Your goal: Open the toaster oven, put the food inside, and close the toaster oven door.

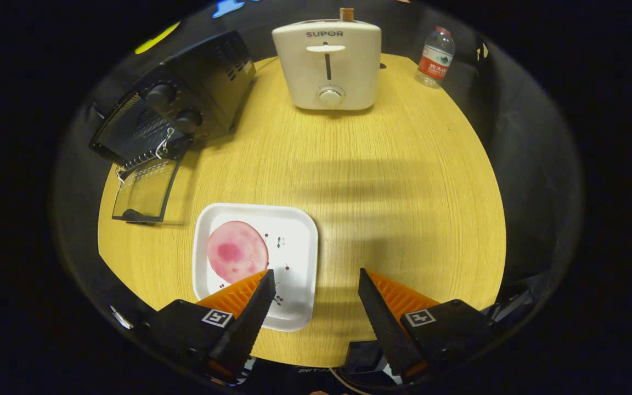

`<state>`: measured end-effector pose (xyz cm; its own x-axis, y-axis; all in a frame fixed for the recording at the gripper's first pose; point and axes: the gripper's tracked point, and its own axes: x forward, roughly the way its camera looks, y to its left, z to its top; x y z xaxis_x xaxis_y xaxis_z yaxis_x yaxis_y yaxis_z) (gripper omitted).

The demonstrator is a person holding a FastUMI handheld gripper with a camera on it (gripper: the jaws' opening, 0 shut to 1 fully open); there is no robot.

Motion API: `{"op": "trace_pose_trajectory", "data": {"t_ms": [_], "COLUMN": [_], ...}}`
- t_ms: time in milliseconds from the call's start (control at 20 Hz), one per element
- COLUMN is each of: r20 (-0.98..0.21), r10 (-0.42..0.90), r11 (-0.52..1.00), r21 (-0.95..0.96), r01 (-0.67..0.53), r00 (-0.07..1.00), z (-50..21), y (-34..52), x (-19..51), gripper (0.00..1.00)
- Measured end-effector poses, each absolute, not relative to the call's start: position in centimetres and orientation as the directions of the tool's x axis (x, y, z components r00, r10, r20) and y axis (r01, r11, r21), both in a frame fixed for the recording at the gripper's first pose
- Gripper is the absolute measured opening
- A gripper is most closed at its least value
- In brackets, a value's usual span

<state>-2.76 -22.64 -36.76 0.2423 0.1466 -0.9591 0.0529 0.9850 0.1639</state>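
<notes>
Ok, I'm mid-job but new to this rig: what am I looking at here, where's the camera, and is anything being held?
This is a hand-held two-finger gripper, carried by a person. The camera rides on it and looks forward along the two fingers, seen from above the round wooden table.

The fingers are spread apart and hold nothing. The left one overlaps the near edge of the white square plate, which carries a round pink slice of food.

Beyond the plate, to the left, sits the black toaster oven with its glass door already folded down open. At the far side stands a white pop-up toaster, and right of it a clear plastic water bottle.

The food is not yet in the oven.
</notes>
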Motion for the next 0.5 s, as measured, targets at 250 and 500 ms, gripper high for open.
{"op": "trace_pose_trajectory", "data": {"t_ms": [250,500], "r20": [-0.973,-0.971], "r10": [0.129,0.15], "r11": [0.99,0.987], "r21": [0.138,0.157], "r01": [0.034,0.022], "r00": [0.19,0.185], "z": [-38.1,-38.0], "y": [-21.8,-20.8], "x": [-2.7,-2.5], "gripper": [0.81,0.49]}}
